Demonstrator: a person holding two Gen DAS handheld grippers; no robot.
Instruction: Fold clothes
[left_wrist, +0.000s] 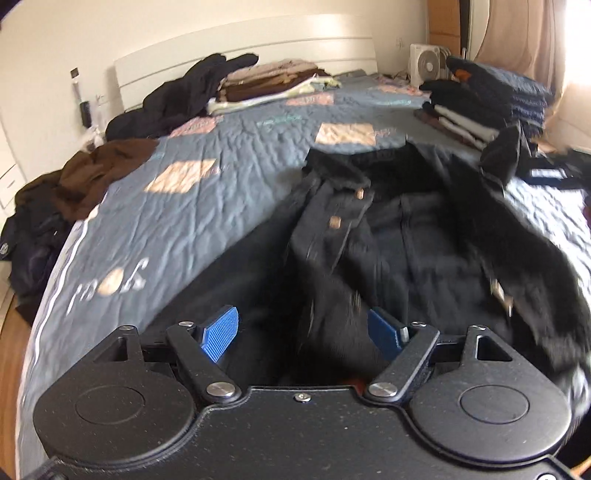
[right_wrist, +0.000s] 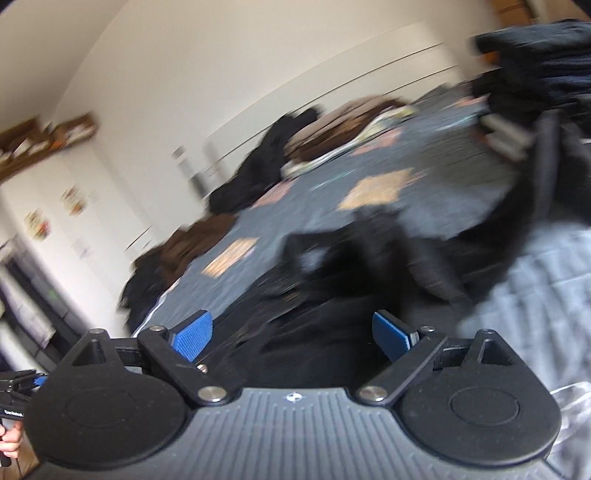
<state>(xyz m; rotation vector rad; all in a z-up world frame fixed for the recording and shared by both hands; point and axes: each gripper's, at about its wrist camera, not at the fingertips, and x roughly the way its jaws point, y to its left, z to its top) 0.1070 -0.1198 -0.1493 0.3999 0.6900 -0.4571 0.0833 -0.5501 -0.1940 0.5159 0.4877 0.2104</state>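
Two spread grippers (left_wrist: 303, 334) over black jacket (left_wrist: 406, 236)

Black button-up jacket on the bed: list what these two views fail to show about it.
- Black button-up jacket, left wrist view: near hem hidden behind the left gripper; right sleeve cut by the frame edge.
- Right wrist view: motion blur erases its buttons and folds; right gripper covers the nearest cloth.
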